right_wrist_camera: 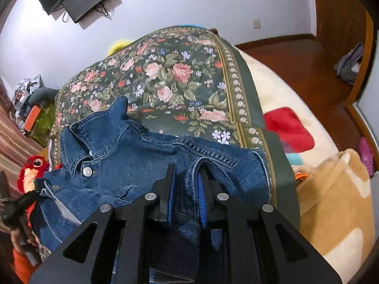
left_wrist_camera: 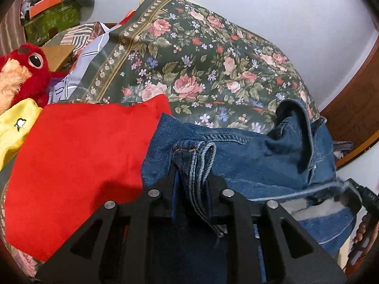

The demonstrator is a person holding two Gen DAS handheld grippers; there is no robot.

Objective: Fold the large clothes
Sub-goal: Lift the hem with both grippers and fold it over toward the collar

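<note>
A blue denim jacket lies bunched on a dark floral bedspread. My left gripper is shut on a folded hem edge of the jacket, which hangs down between the fingers. In the right wrist view the jacket shows its collar and a metal button at the left. My right gripper is shut on a thick fold of the denim near the jacket's right side. The left gripper shows at the far left of the right wrist view.
A red cloth lies left of the jacket, with a yellow garment and a red plush toy beyond it. A cream and tan blanket lies at the right. The bedspread stretches ahead. Wooden floor lies at the far right.
</note>
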